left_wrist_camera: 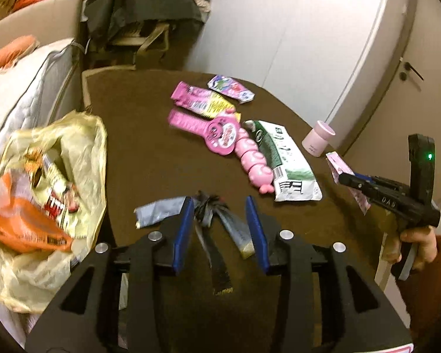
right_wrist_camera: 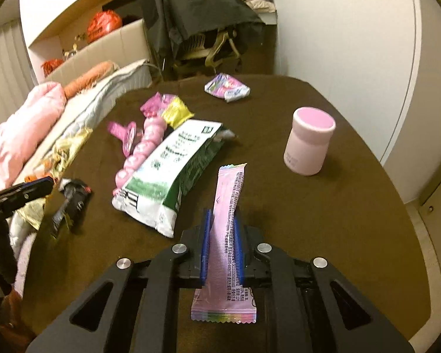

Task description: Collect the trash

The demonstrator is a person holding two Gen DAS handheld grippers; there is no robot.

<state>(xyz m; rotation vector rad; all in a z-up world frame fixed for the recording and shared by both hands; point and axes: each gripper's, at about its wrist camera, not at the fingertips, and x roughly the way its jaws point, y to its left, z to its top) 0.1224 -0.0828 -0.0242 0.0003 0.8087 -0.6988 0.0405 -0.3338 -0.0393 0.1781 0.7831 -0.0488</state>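
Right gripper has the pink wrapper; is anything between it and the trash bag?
Yes. The left gripper hangs over the dark wrappers right beside the trash bag, across the route the pink wrapper must travel. The green-and-white pouch lies flat below.

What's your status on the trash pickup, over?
Right gripper shut on pink sachet. Left gripper open over dark wrappers. Trash bag at left; green-white packet on table, nothing blocking.

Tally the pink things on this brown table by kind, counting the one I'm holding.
Flat pink packets: 3, the purple-pink packet, the pink-and-yellow wrapper, the long pink sachet in the right claw
Pink plastic toys: 2, the round-headed toy, the bumpy toy
Pink cylindrical jar: 1
Total: 6
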